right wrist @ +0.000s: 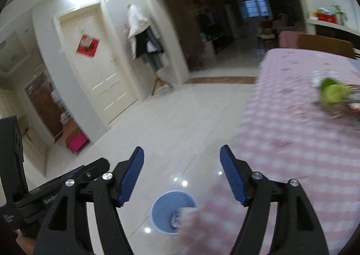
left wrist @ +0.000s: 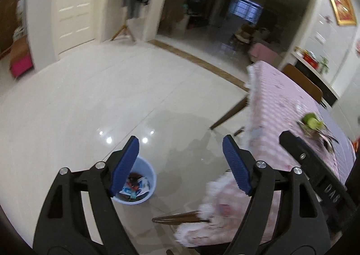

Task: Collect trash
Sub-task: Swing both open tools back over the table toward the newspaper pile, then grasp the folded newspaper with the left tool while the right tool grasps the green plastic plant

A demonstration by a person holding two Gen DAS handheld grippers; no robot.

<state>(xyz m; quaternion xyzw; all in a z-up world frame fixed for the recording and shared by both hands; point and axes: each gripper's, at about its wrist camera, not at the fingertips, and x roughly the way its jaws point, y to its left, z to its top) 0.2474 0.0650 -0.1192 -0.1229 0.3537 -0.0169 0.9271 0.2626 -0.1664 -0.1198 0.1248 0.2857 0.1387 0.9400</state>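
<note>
A light blue trash bin (left wrist: 139, 185) stands on the tiled floor beside the table, with wrappers and paper inside. It also shows in the right wrist view (right wrist: 168, 207), partly hidden by the tablecloth edge. My left gripper (left wrist: 181, 151) is open and empty, high above the floor near the bin. My right gripper (right wrist: 181, 160) is open and empty, above the bin and the table's edge. A green piece of trash (left wrist: 311, 121) lies on wrappers on the pink checked tablecloth (left wrist: 281, 106); in the right wrist view it (right wrist: 335, 93) is blurred, far right.
A wooden chair (left wrist: 302, 81) stands behind the table (right wrist: 292, 131). A white door (right wrist: 96, 70) and a coat stand with clothes (right wrist: 146, 39) are at the far wall. A pink box (right wrist: 77, 141) sits on the floor left. A dark doorway (left wrist: 225, 7) opens behind.
</note>
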